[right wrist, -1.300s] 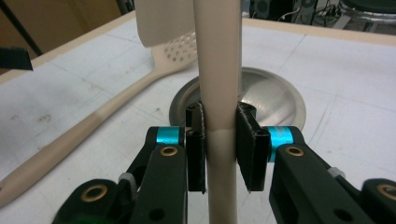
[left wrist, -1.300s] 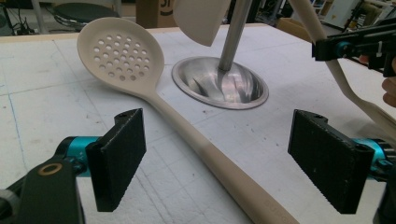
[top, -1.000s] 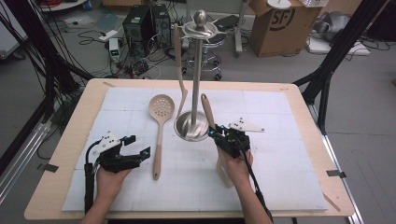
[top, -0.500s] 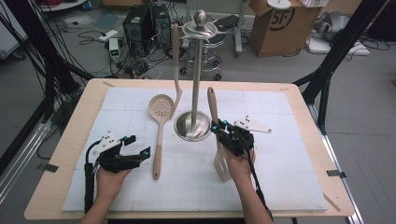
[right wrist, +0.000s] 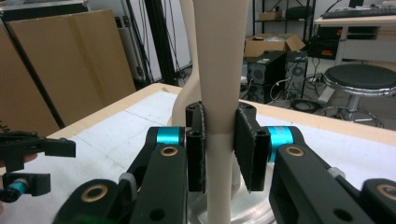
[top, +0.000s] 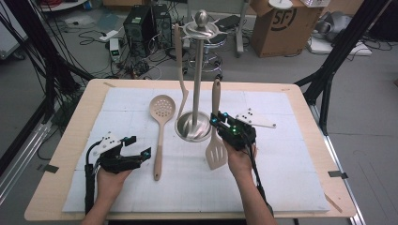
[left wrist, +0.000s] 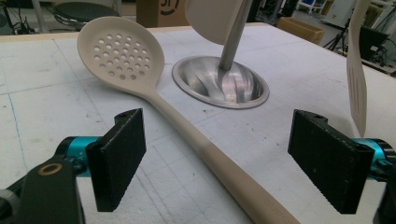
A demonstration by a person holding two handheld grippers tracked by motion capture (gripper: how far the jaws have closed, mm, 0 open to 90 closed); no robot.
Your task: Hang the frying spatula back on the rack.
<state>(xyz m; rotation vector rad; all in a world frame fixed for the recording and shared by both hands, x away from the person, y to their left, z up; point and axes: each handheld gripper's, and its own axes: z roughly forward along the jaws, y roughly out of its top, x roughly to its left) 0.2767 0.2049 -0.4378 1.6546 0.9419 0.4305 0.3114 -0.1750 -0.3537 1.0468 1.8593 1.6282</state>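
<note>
While the right claw (top: pixel 224 129) pinches the slotted spatula (top: pixel 216 149) by its handle, blade hanging down just beside the rack's (top: pixel 195 70) steel base, the lift should stay vertical so the handle end can meet a hook at the top without swinging. The left claw (top: pixel 135 151) rests spread on the bench (top: pixel 291 187), the skimmer (top: pixel 160 126) lying just beside it.

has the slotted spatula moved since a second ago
Yes. The slotted spatula, clamped in the right claw, has risen: its handle tip now stands higher against the stand's pole.
</note>
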